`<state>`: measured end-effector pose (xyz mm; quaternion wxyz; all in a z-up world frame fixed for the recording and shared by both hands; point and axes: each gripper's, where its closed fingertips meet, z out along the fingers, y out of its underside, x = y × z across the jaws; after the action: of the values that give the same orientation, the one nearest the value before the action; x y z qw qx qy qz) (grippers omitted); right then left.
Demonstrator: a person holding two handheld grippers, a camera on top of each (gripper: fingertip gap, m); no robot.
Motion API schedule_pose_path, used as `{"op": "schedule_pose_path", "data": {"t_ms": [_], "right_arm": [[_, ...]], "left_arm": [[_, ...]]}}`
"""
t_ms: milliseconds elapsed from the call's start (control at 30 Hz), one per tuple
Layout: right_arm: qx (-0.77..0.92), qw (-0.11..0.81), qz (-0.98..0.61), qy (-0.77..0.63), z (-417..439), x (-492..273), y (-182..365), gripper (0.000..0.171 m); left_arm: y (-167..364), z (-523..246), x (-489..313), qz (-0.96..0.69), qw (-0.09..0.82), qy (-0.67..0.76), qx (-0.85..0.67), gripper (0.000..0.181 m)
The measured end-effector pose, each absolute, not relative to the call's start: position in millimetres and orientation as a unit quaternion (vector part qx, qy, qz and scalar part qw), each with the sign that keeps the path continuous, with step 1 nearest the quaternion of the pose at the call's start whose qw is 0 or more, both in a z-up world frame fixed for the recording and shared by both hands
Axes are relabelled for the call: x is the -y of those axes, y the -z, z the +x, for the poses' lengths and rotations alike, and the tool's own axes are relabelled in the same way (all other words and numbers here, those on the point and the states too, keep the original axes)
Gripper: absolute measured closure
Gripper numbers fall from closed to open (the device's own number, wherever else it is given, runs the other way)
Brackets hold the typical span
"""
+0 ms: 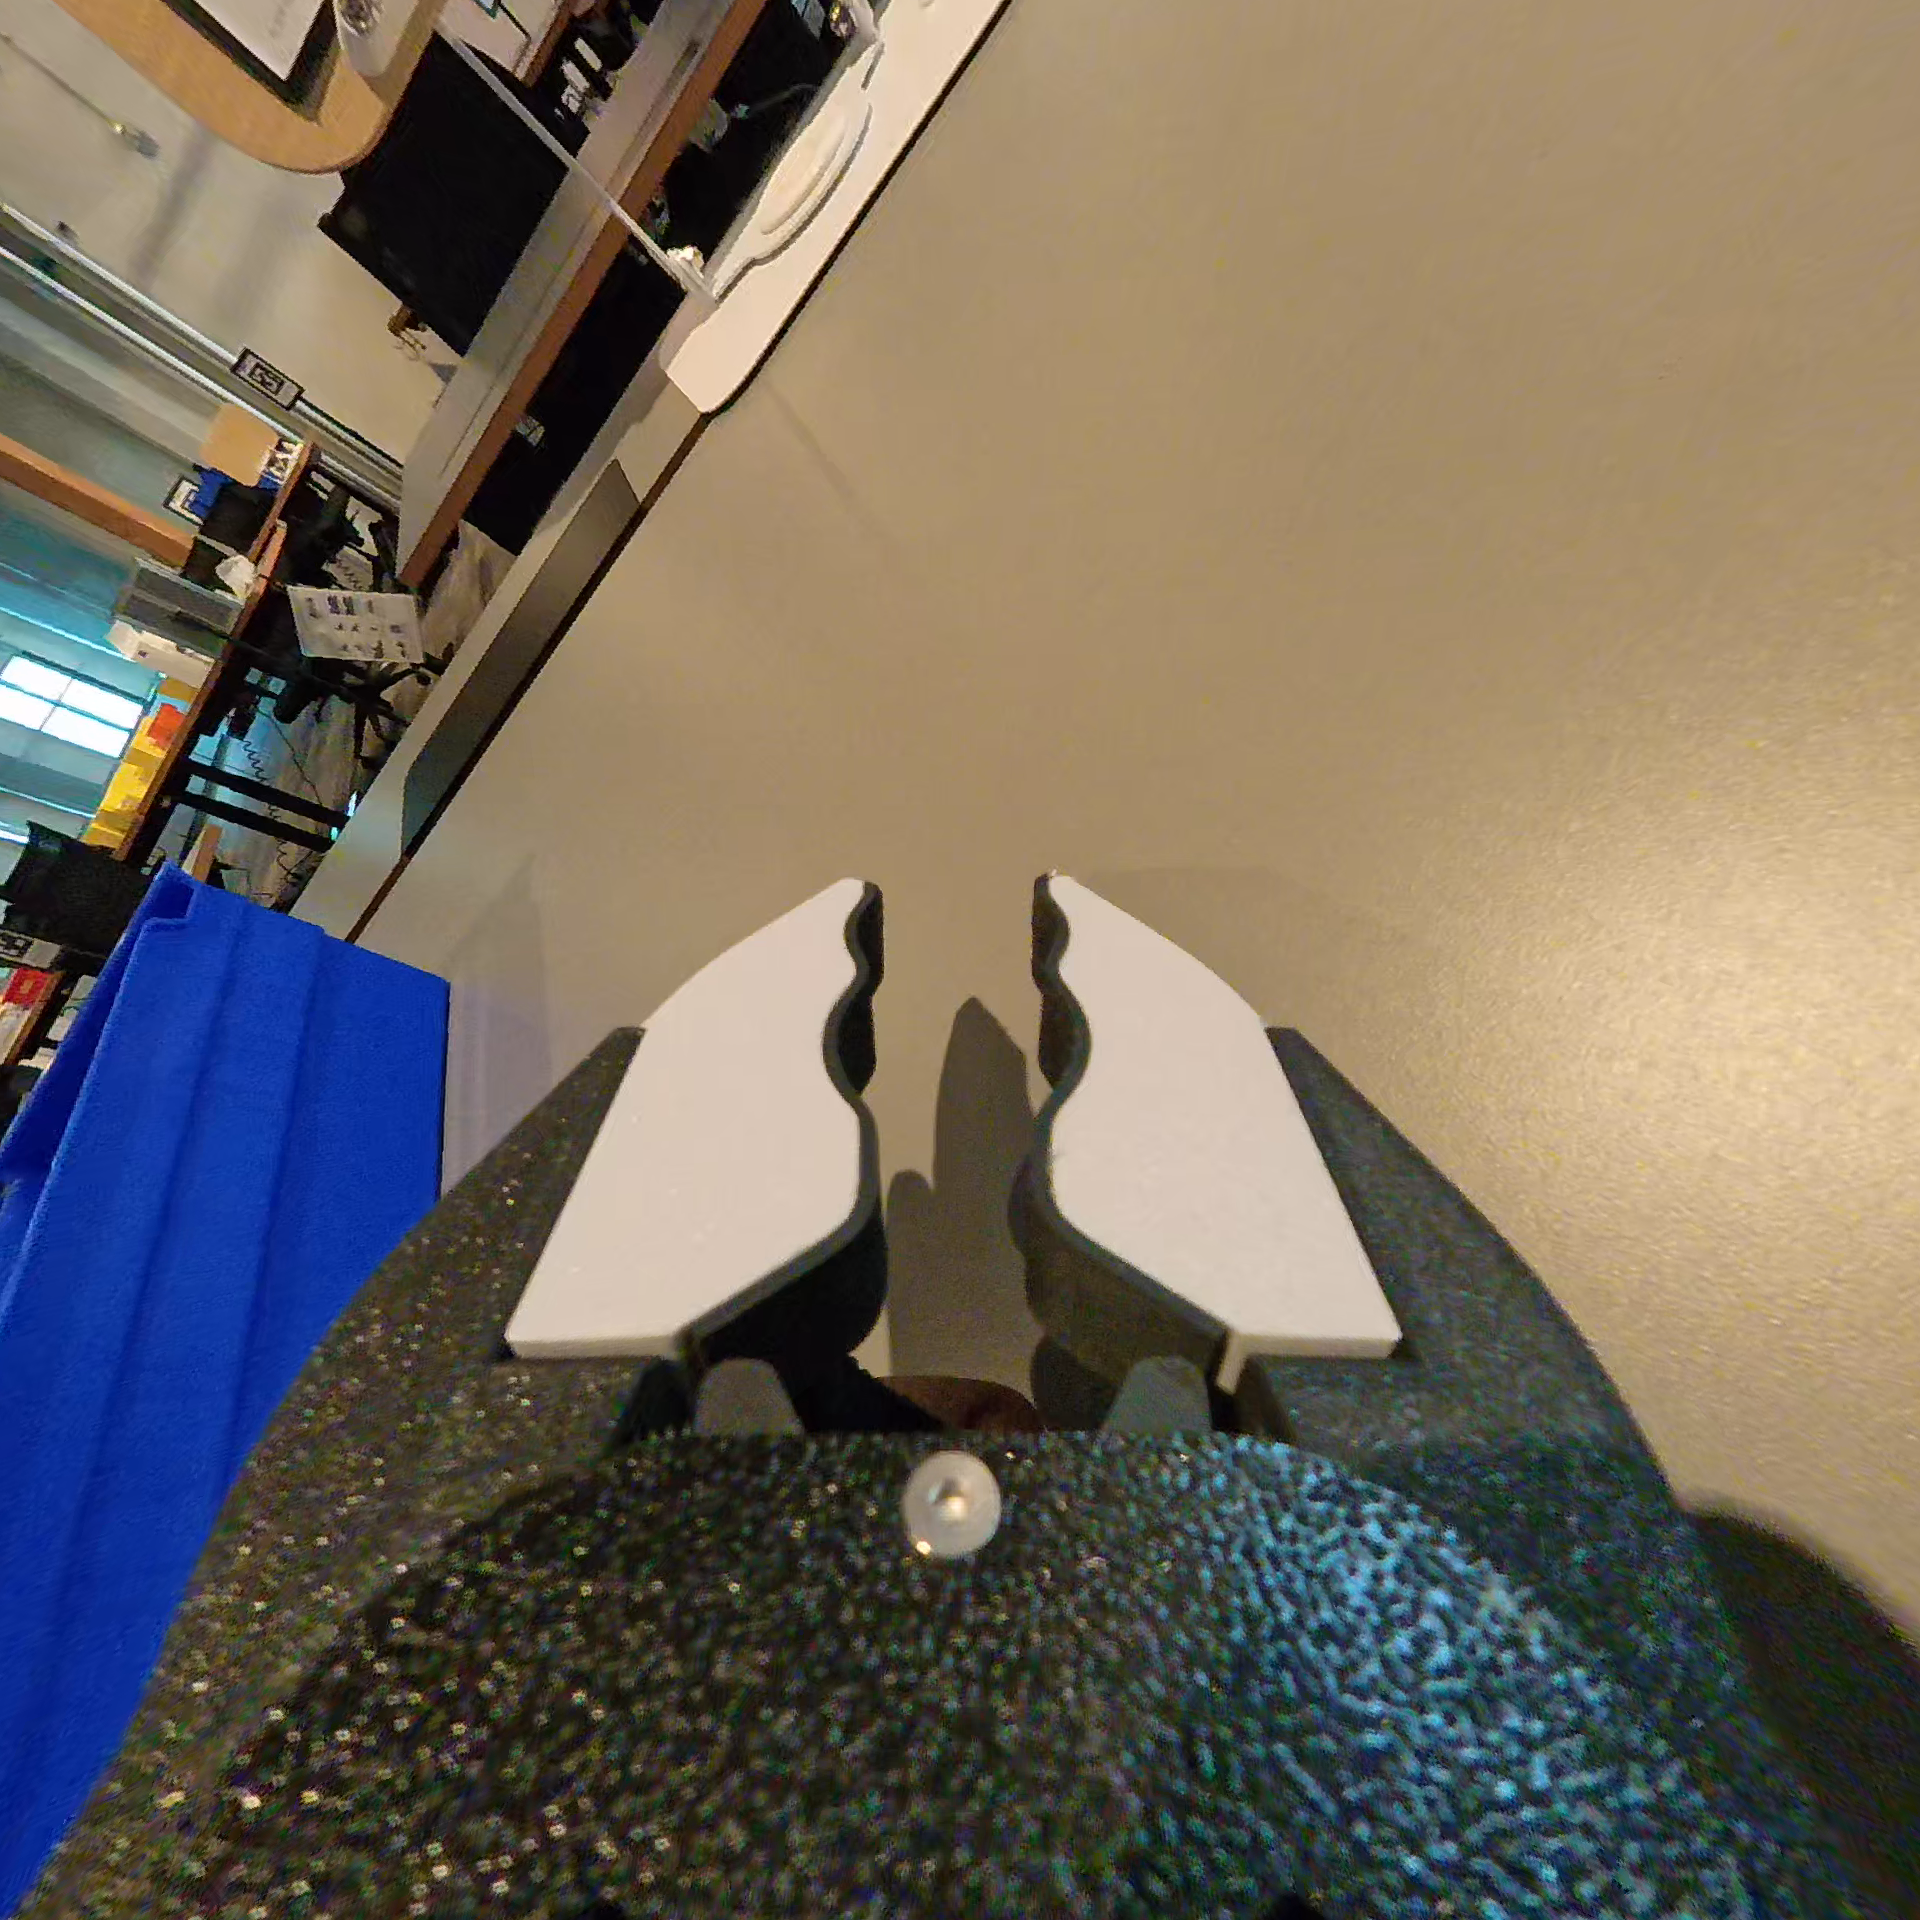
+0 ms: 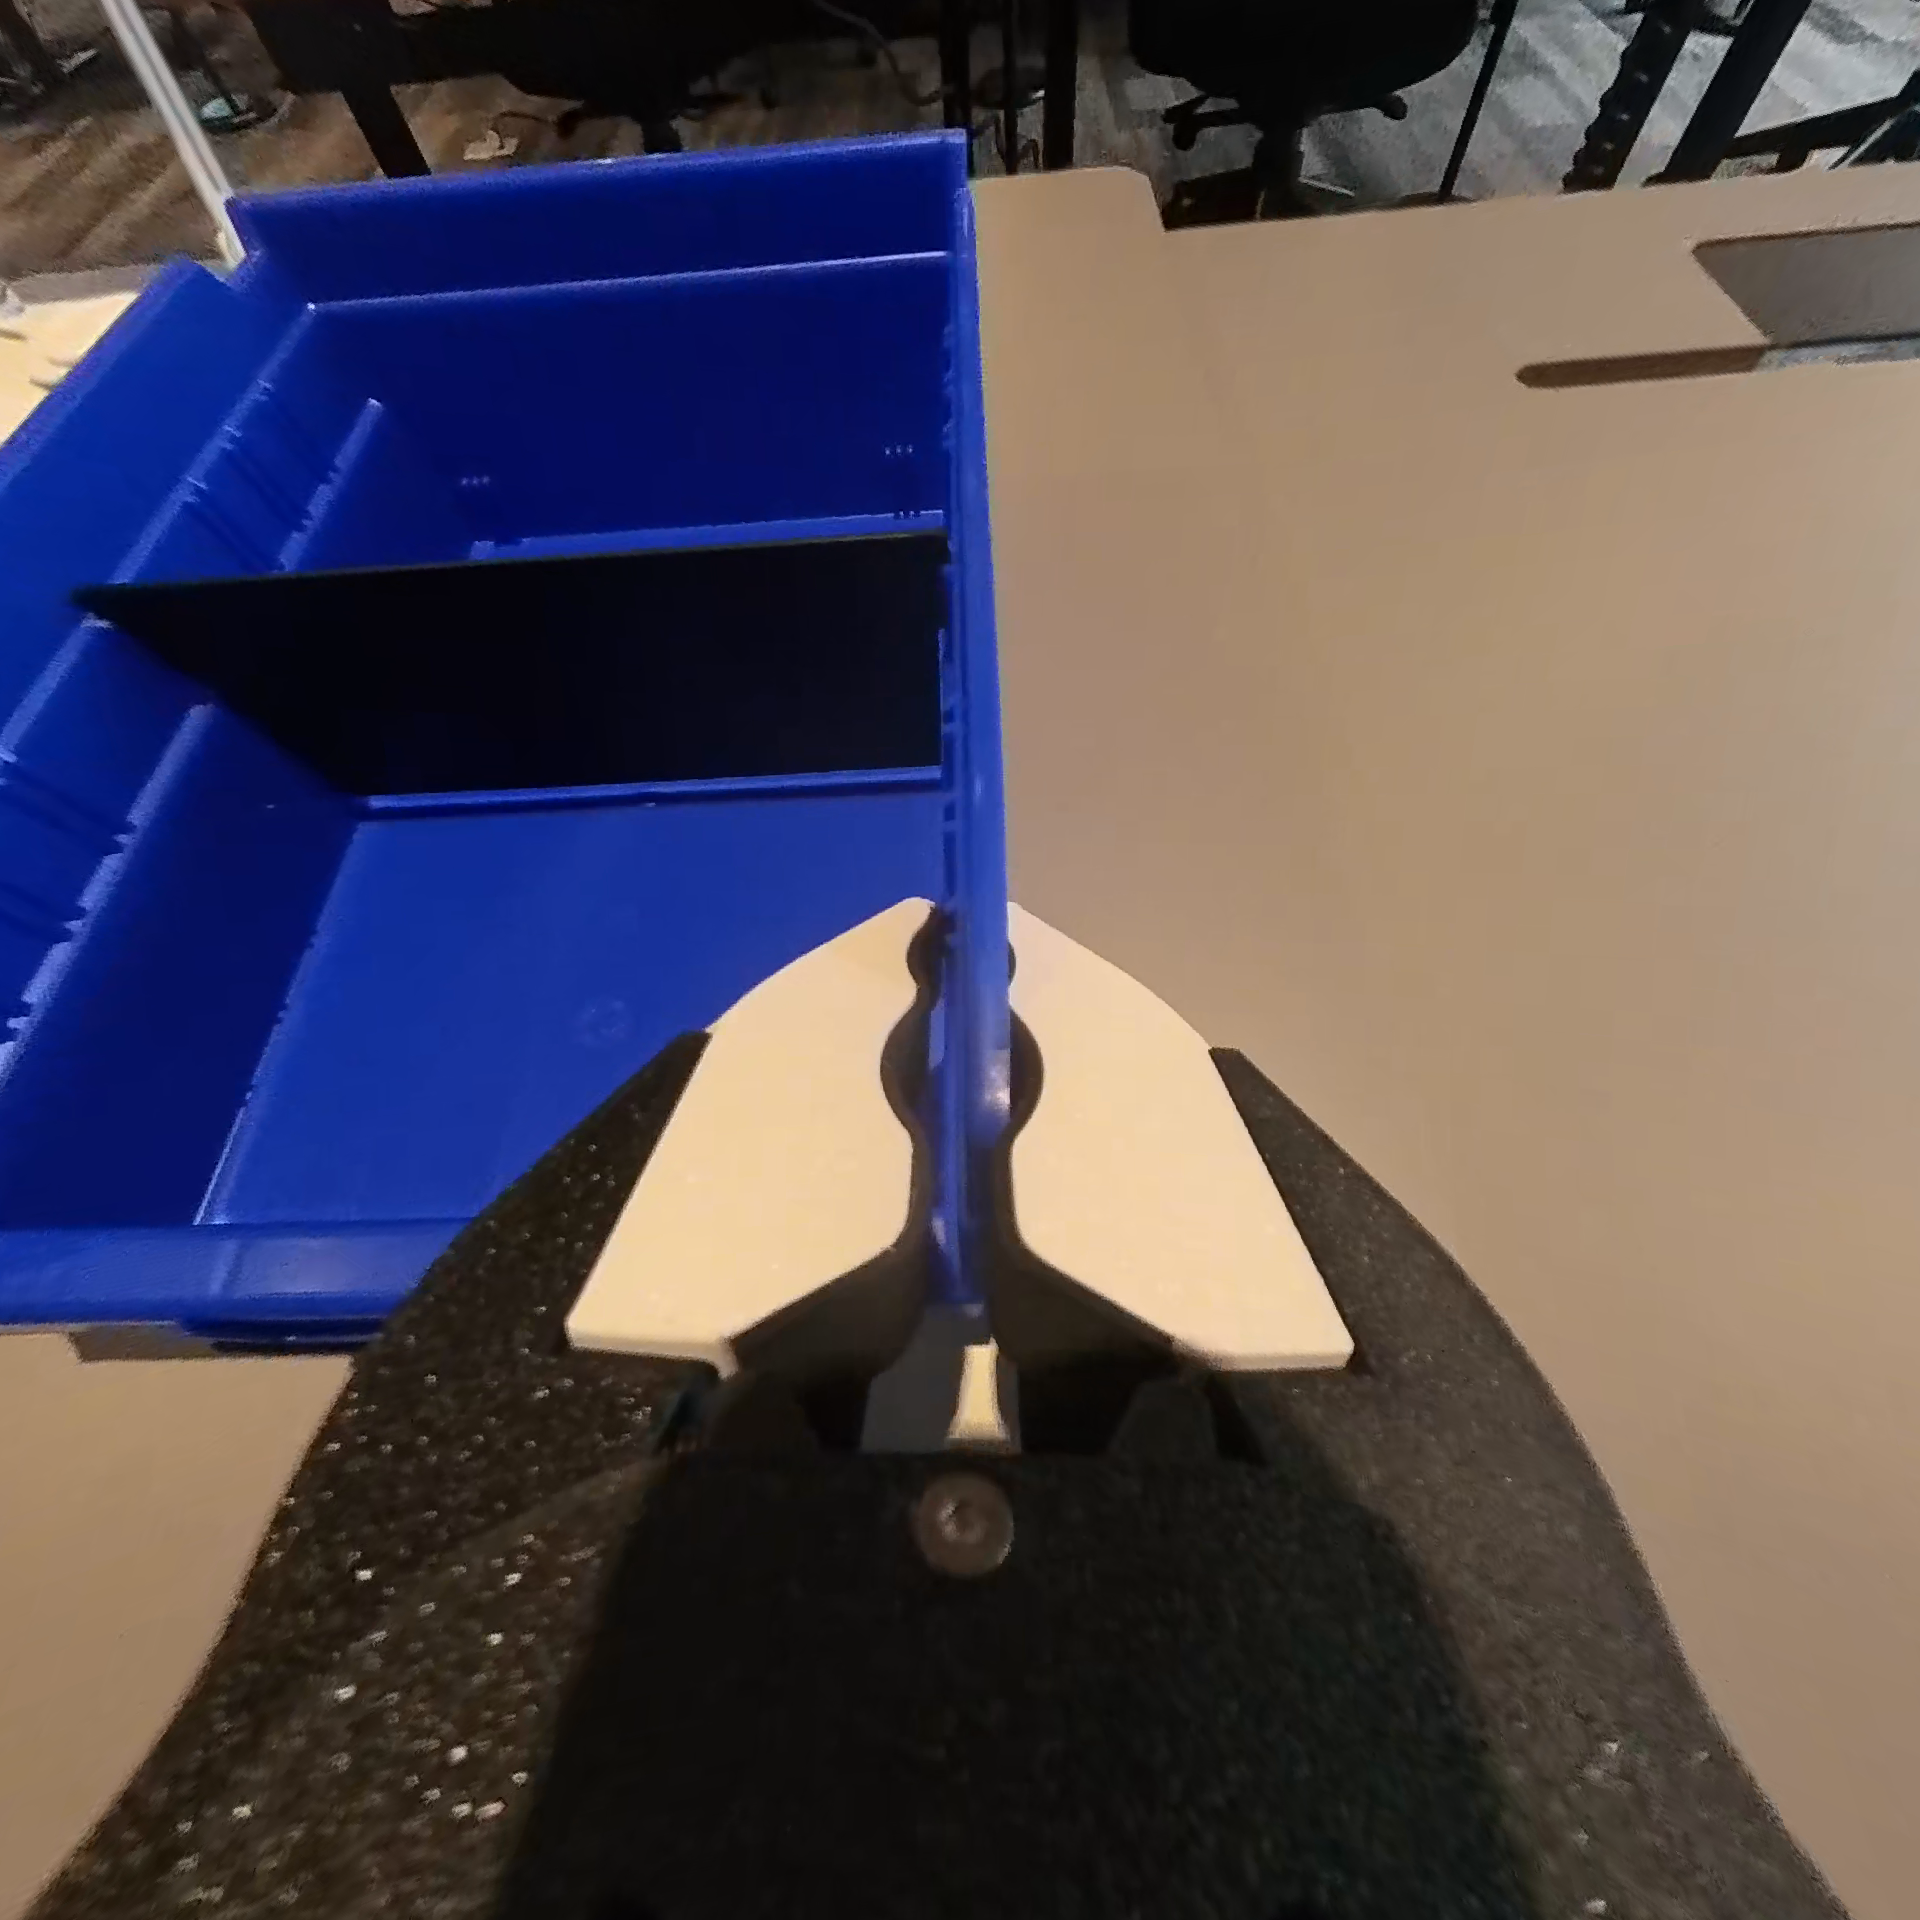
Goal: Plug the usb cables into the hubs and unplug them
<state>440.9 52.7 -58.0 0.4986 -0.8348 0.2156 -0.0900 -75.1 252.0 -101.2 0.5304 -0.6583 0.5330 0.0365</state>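
Observation:
No USB cable or hub shows in either view. A blue plastic bin [image 2: 582, 935] with a black divider [image 2: 540, 665] stands on the beige table [image 2: 1455, 727]; the compartments I can see hold nothing. My right gripper [image 2: 971, 920] is shut on the bin's right wall, one finger inside and one outside. My left gripper [image 1: 956, 899] is open and empty, low over the bare table [image 1: 1351, 623], with the camera rolled sideways. The bin's outer side [image 1: 208, 1195] shows at the left of the left wrist view, beside the gripper.
The table's far edge [image 1: 582, 582] runs diagonally in the left wrist view, with shelves and desks behind it. In the right wrist view a slot [image 2: 1621, 369] and a cut-out [image 2: 1808, 286] lie in the tabletop at far right; chairs and table legs stand beyond. My right fingertips sit around 55 centimeters from my left ones.

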Motion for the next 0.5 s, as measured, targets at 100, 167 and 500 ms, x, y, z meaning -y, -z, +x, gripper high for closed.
{"op": "schedule_pose_path", "data": {"t_ms": [100, 167, 500], "right_arm": [[-0.213, 0.498, -0.836, 0.091, 444, -63, 58, 0.165], [-0.212, 0.498, -0.836, 0.09, 445, -68, 58, 0.165], [-0.131, 0.584, -0.789, 0.14, 410, -51, 0, 0.139]], "left_arm": [[101, -75, -252, -0.659, 0.53, -0.037, -0.532, 0.154], [101, -75, -252, -0.658, 0.531, -0.038, -0.533, 0.154], [100, -75, -251, -0.655, 0.533, -0.032, -0.534, 0.15]]}}
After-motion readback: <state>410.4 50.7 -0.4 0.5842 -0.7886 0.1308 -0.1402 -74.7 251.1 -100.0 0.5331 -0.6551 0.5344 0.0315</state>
